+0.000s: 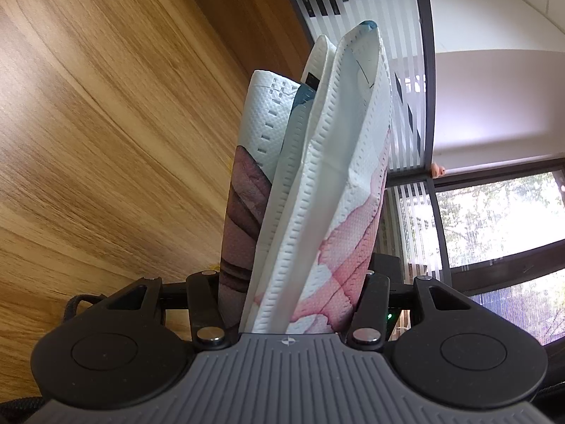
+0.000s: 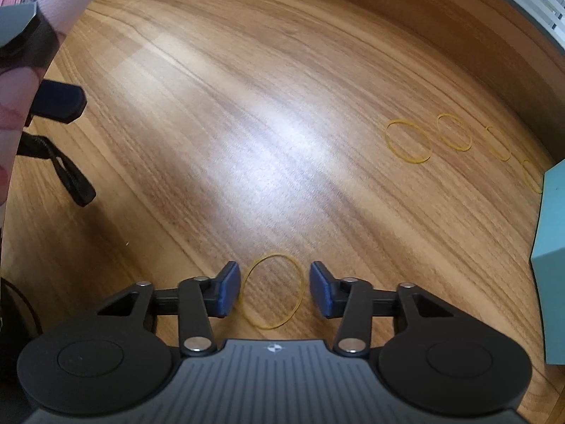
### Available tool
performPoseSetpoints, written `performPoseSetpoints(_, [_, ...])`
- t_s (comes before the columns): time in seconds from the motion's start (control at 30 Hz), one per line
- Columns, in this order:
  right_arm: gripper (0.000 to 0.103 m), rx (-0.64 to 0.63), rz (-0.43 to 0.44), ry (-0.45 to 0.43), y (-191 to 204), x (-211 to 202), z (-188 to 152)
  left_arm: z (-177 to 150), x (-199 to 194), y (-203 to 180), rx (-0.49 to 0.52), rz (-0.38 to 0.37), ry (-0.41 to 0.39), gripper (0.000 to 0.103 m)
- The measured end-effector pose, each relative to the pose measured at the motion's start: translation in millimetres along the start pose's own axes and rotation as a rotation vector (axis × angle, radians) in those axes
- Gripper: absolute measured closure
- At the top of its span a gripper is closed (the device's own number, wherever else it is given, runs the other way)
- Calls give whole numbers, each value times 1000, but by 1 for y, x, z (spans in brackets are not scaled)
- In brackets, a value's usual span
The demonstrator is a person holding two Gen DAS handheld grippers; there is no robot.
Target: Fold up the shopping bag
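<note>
right tongs point(image 2: 274, 291) pointing down at the wooden table point(image 2: 282, 106), jaws apart, pressing nothing. nearest yellow rubber band point(image 2: 272, 291) lies flat on the table between my blue pads point(image 2: 226, 291), touching neither. more rubber bands point(image 2: 409, 141) in a row well beyond that band, toward the teal box point(image 2: 551, 265). left tongs point(image 1: 289, 282) clenched on the folded shopping bag point(image 1: 317, 176), which sticks out forward, off the table. window blinds point(image 1: 406, 70) behind the bag.

The right gripper point(image 2: 272, 291) is showing black linkage arms, silver rivets, blue pads point(image 2: 227, 291) and a grey ribbed body.
</note>
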State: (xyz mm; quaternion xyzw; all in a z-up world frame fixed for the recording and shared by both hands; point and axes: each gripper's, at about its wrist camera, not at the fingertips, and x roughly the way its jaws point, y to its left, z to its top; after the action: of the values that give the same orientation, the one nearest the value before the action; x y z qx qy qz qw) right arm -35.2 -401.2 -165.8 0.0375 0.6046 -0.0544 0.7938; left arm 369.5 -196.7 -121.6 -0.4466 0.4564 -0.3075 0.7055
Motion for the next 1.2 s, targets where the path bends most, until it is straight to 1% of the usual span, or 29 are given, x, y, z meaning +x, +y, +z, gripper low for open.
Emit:
performPoseSetpoints(0.03, [73, 8, 2, -4, -1, 0, 0, 0, 2, 1, -1, 1, 0, 52])
performPoseSetpoints(0.1, [80, 32, 22, -7, -6, -1, -1, -1, 7, 4, 0, 2, 2, 52])
performPoseSetpoints(0.13, [90, 36, 22, -8, -6, -1, 0, -1, 8, 5, 0, 2, 3, 52])
performPoseSetpoints(0.23, [102, 42, 1, -6, -9, -2, 1, 0, 14, 8, 2, 1, 4, 52])
performPoseSetpoints(0.3, [102, 72, 12, -7, -14, -2, 0, -1, 18, 11, 3, 2, 4, 52])
performPoseSetpoints(0.33, [102, 84, 16, -6, -16, -2, 0, -4, 30, 4, 4, 3, 4, 52])
performPoseSetpoints(0.37, [102, 87, 17, -5, -17, -2, 0, -9, 50, -10, 5, 4, 4, 52])
performPoseSetpoints(0.4, [102, 87, 18, -4, -17, -2, 0, -12, 57, -14, 5, 5, 4, 52])
performPoseSetpoints(0.57, [102, 76, 35, -13, -13, -7, -1, -12, 72, -4, 4, 4, 0, 52])
performPoseSetpoints(0.6, [101, 67, 39, -14, -12, -8, -1, -12, 74, -4, 3, 4, 0, 52])
performPoseSetpoints(0.67, [85, 46, 34, -15, -8, -8, -1, -14, 77, -2, 4, 3, 1, 52])
performPoseSetpoints(0.7, [68, 32, 35, -13, -5, -8, 0, -9, 53, 12, 3, 1, 0, 52])
performPoseSetpoints(0.73, [58, 22, 35, -18, -2, -8, 0, -5, 37, 22, 3, 0, -2, 52])
performPoseSetpoints(0.9, [58, -17, 56, -18, 10, -5, 1, -7, 38, 24, 5, 0, -4, 52])
performPoseSetpoints(1.0, [58, -42, 49, -13, 16, -2, 0, -7, 36, 23, 3, 1, -8, 52])
performPoseSetpoints(1.2, [57, -23, 45, 0, 10, 1, -4, -14, 35, 16, -1, 3, -7, 52])
